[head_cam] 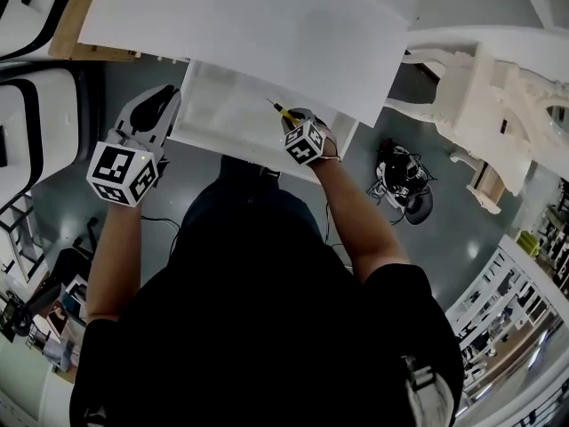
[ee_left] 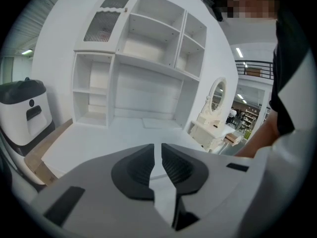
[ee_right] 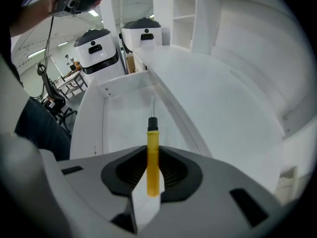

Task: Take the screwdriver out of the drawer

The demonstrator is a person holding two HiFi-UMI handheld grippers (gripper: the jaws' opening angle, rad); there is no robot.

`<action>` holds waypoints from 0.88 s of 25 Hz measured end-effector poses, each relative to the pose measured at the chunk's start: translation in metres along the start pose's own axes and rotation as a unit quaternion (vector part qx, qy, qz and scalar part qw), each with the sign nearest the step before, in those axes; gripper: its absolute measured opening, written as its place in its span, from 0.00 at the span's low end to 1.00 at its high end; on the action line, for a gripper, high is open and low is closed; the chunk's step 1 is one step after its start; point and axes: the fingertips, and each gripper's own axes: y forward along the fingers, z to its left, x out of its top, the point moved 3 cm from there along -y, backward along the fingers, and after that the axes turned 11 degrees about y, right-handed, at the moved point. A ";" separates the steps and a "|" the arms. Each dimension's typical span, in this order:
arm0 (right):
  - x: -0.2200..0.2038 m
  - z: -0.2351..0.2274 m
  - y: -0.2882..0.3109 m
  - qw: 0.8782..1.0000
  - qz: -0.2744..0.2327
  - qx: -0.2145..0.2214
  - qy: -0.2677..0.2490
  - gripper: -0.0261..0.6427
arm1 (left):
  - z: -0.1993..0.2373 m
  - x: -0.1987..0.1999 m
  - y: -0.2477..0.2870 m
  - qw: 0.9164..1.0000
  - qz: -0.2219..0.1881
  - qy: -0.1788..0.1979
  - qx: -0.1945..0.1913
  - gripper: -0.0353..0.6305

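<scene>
Keeping the pinch firm is advised: at frame centre the screwdriver (ee_right: 153, 143) is clamped by its yellow handle in the right gripper (ee_right: 152, 171) over the open drawer (ee_right: 126, 90); the left gripper (ee_left: 156, 166) is pressed together, empty.

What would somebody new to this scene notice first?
The yellow-handled screwdriver stands out against all the white, clamped in the right hand-held gripper above the open white drawer. The left hand-held gripper is beside the drawer's left end, shut on nothing.
</scene>
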 end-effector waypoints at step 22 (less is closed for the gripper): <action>0.037 -0.022 -0.193 0.973 -0.199 -0.032 0.113 0.16 | -0.085 0.053 -0.064 0.996 -0.059 0.057 0.019 0.14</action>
